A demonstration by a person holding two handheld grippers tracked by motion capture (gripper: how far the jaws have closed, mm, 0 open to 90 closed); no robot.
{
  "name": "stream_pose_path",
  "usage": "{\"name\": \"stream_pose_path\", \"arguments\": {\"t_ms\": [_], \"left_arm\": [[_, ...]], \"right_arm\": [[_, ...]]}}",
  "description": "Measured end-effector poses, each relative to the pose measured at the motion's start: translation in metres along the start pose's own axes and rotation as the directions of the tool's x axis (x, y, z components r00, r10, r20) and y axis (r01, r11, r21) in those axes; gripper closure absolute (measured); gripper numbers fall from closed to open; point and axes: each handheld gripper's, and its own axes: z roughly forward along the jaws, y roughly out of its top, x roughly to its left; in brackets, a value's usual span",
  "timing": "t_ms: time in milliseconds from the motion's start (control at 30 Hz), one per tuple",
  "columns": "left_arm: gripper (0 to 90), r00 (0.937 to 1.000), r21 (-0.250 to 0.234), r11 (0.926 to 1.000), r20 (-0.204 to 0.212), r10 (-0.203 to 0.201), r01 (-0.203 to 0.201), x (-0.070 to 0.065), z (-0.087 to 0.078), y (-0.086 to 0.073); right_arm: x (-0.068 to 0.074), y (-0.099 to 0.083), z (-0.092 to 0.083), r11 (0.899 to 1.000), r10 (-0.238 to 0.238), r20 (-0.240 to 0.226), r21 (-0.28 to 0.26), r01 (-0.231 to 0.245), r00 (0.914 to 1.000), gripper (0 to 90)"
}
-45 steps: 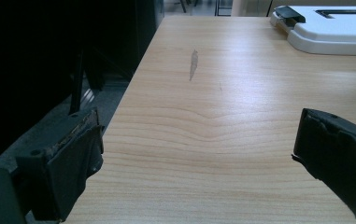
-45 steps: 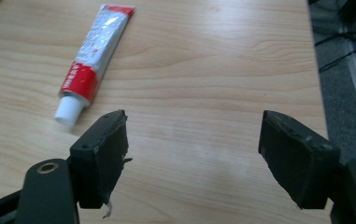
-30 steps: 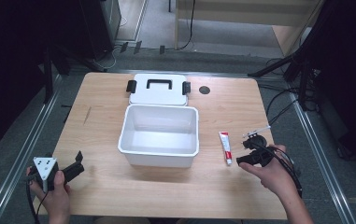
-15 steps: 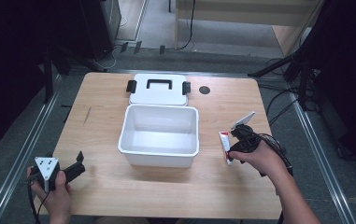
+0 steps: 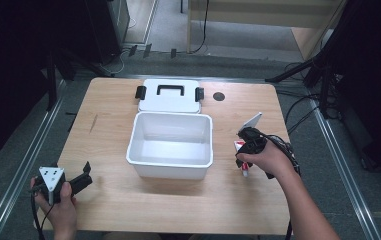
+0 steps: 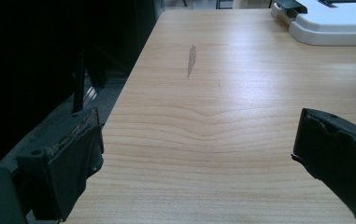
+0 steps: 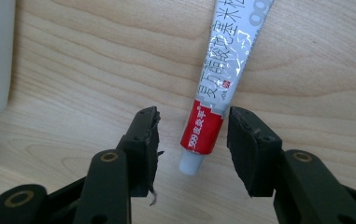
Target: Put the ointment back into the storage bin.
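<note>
- Dark room around a light wooden table (image 5: 178, 210), metal rails along both long sides, cables on the floor to the right.
- White open box (image 5: 170, 145) at the table's middle, hollow and bare inside.
- White lid (image 5: 169, 96) with a black handle and two black side clips, flat on the wood just behind the box, touching or nearly touching its far rim; corner of it also seen at the top right of the left gripper view.
- Small dark round hole (image 5: 219, 96) in the tabletop, right of the lid.
- Tube (image 7: 222, 79), white and silver with a red band and a white cap, flat on the wood to the right of the box, near it but apart; printed characters along its length.
- Right gripper (image 7: 192, 140) pointing down over the tube's cap end, held in the right hand (image 5: 265, 160); jaws just now closing, standing either side of the red band and cap.
- Narrow gap visible on each side between pads and tube in the right gripper view, so not yet clamped; tube resting on the table.
- Left gripper (image 5: 80, 180) low at the near left corner, held in the left hand (image 5: 58, 205), grey three-cornered plate on top.
- Left jaws wide apart over bare wood, nothing between them; a short grey mark on the grain ahead.
</note>
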Motion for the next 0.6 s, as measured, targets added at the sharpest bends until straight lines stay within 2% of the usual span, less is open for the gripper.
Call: {"name": "stream_pose_path", "arguments": {"t_ms": [200,267,600], "left_arm": [[3.4,0.9999,0.002,1.0000,-0.009,0.009,-0.009,-0.001,0.000,0.000],[3.9,0.9999,0.004,0.9999,-0.009,0.011,-0.011,-0.001,0.000,0.000],[4.8,0.9999,0.005,1.0000,-0.011,0.008,-0.008,-0.001,0.001,0.000]], "right_arm": [[-0.005,0.008,0.008,0.999,0.031,0.032,0.030,-0.032,0.9990,61.0],[-0.006,0.010,0.011,0.998,0.049,0.029,0.039,-0.050,0.9984,63.6],[-0.006,0.016,0.019,0.998,0.040,0.043,0.054,-0.042,0.9983,69.6]]}}
